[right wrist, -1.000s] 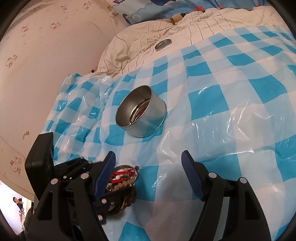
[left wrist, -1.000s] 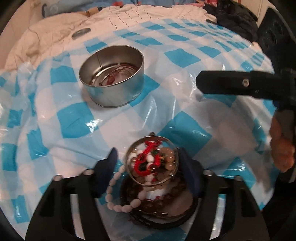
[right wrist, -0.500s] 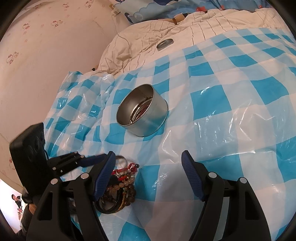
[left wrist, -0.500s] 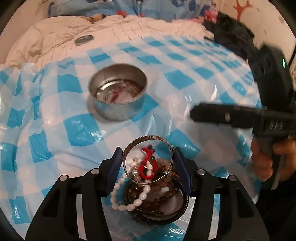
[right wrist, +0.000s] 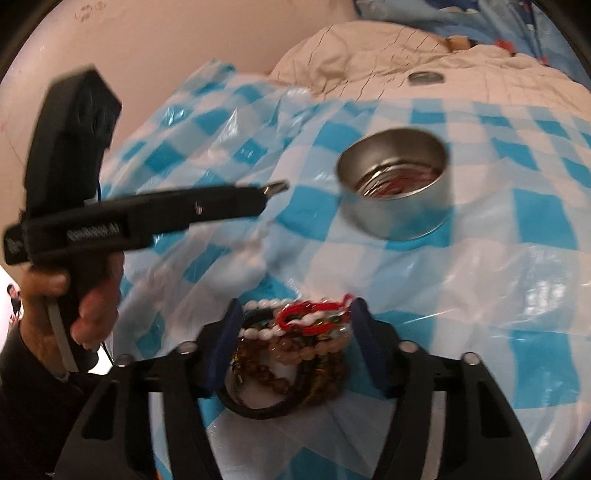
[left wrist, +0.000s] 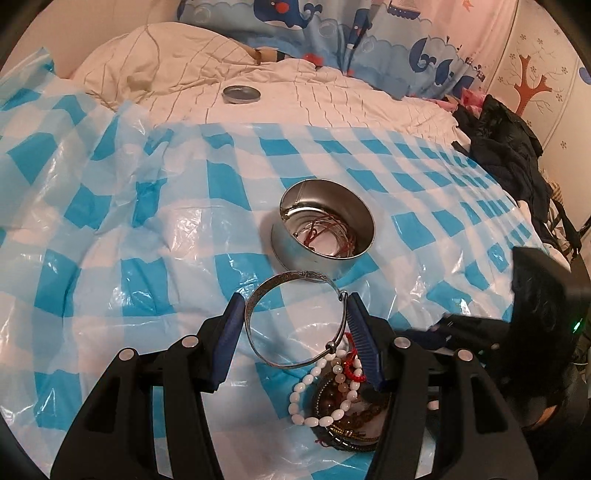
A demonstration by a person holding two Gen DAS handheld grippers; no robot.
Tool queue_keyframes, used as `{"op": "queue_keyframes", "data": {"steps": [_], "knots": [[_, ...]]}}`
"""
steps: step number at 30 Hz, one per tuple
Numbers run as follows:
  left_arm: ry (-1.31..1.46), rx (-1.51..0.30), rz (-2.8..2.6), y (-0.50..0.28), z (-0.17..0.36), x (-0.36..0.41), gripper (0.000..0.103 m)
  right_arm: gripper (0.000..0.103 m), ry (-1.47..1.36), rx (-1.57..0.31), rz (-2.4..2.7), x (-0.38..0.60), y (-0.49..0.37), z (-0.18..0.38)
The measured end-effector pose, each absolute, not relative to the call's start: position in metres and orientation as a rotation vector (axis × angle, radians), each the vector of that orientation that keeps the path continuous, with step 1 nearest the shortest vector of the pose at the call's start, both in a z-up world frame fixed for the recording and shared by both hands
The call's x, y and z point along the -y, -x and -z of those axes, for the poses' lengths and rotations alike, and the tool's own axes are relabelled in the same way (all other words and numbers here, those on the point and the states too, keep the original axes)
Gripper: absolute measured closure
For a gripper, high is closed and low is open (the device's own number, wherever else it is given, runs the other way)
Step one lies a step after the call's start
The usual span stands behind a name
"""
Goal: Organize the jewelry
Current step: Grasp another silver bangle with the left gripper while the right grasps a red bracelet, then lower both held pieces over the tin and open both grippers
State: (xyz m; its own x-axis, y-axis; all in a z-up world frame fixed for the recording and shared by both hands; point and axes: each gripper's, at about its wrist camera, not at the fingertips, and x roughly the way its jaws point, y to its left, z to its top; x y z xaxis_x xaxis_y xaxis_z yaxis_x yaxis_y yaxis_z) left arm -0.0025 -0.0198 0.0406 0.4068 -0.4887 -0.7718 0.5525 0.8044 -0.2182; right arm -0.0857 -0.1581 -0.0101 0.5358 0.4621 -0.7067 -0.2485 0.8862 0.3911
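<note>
left gripper [left wrist: 295,325]: we're clamping engraved silver metal bangle [left wrist: 291,321], lifted | right gripper [right wrist: 295,332]: closing around beaded bracelet pile [right wrist: 291,354]

Home bedroom: rumpled cream quilt [left wrist: 295,92] on a bed, whale-print fabric [left wrist: 332,33] behind, decorated wall [left wrist: 532,85], dark clothes pile [left wrist: 506,155].

A blue-and-white checked plastic sheet [left wrist: 177,229] covers the bed. The round tin [left wrist: 321,236] is plain silver, with red cord inside. The bangle [left wrist: 291,317] is silver with an engraved band. The bracelet pile [right wrist: 291,343] mixes white, brown, red and black. The quilt [left wrist: 295,99] is cream, and the curtain [left wrist: 369,40] is blue with whales.
</note>
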Motion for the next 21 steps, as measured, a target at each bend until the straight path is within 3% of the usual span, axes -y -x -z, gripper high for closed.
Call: {"op": "queue_keyframes", "data": {"steps": [3,6,21], "knots": [[-0.072,-0.943,0.660,0.003,-0.041,0.018,0.049,0.076,-0.236,-0.936,-0.426,0.155,0.084,0.015],[-0.067,-0.942,0.654,0.004,-0.041,0.017,0.049,0.089,-0.245,-0.934,-0.429,0.157,0.086,0.014],[-0.046,-0.919,0.655,0.000,-0.048,0.029,0.049,0.090,-0.755,-0.746,-0.543,0.232,0.090,-0.008]]}}
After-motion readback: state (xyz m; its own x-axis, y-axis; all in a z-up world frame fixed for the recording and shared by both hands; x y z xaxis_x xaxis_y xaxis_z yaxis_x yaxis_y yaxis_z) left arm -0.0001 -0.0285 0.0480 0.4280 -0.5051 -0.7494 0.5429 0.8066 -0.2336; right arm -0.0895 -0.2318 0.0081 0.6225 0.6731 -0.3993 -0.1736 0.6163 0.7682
